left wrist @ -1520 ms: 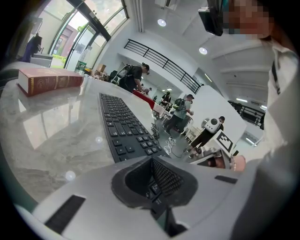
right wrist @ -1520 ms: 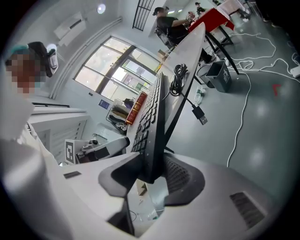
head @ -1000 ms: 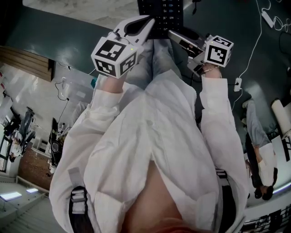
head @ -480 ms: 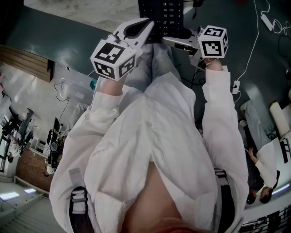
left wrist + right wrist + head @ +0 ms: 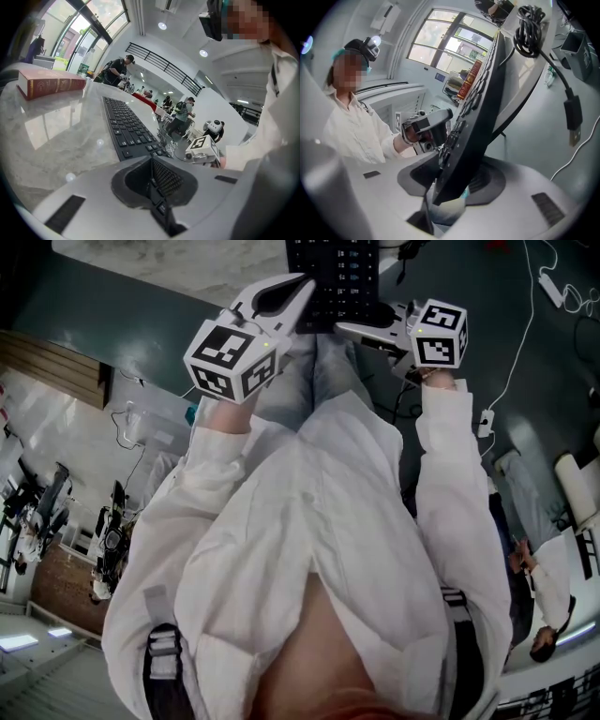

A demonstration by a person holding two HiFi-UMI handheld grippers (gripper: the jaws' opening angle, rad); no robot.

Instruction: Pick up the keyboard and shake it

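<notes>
While my right gripper (image 5: 449,190) pinches the black keyboard (image 5: 485,108) by its near end at the edge of the marble table (image 5: 56,136), my left gripper (image 5: 157,187) hangs pressed shut and empty beside it; pick-up looks under way, and shaking calls for a firm hold

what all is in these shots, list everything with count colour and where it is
keyboard: one, black, along the table's edge
book: one, red, flat on the table, far left
table: one, grey marble, under the book
keyboard cable: one, black, coiled by the keyboard's far end, plug dangling
floor cable: one, white, on the dark floor, right
bystanders: several, colours mixed, hall behind the table
sleeves: two, white, on the person's arms
left gripper: one, grey, shut and empty, beside the keyboard
right gripper: one, grey, shut on the keyboard's edge
</notes>
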